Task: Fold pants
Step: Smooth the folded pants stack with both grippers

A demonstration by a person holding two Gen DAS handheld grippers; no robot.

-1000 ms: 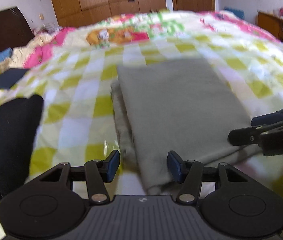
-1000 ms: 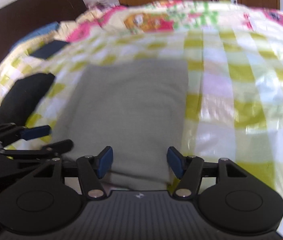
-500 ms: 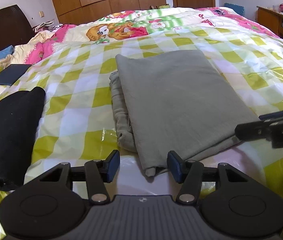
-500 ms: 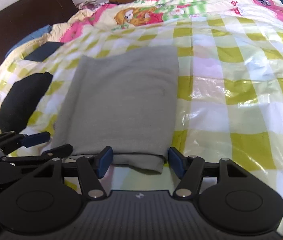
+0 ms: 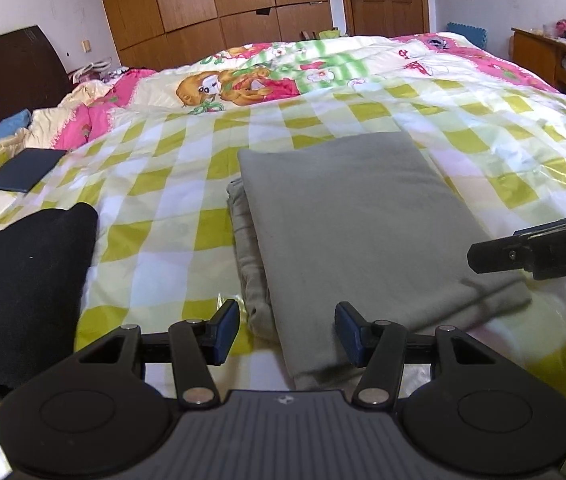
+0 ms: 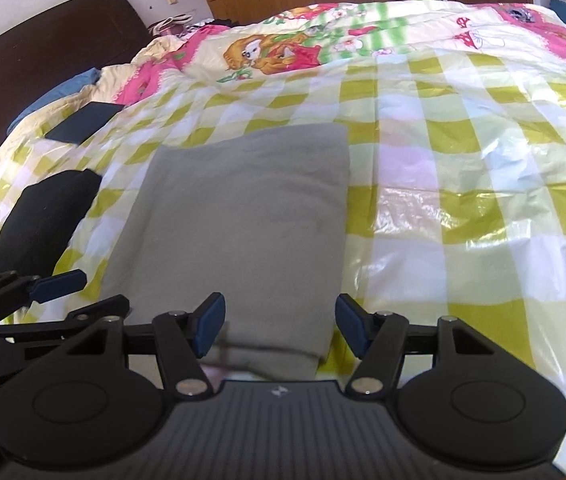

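The grey pants (image 5: 347,216) lie folded into a flat rectangle on the checked bed cover; they also show in the right wrist view (image 6: 243,216). My left gripper (image 5: 287,332) is open, its jaws either side of the near left corner of the pants, holding nothing. My right gripper (image 6: 279,328) is open at the near right corner, holding nothing. The right gripper shows at the right edge of the left wrist view (image 5: 539,252). The left gripper shows at the lower left of the right wrist view (image 6: 43,300).
A black folded garment (image 5: 23,280) lies left of the pants. A dark flat rectangle (image 5: 25,175) lies further back left. The dark headboard (image 6: 43,64) stands on the left, and a wooden cabinet (image 5: 555,56) on the far right.
Both grippers have drawn back and lifted from the pants; the view widened and the pants lie further off. The jaws stayed open.
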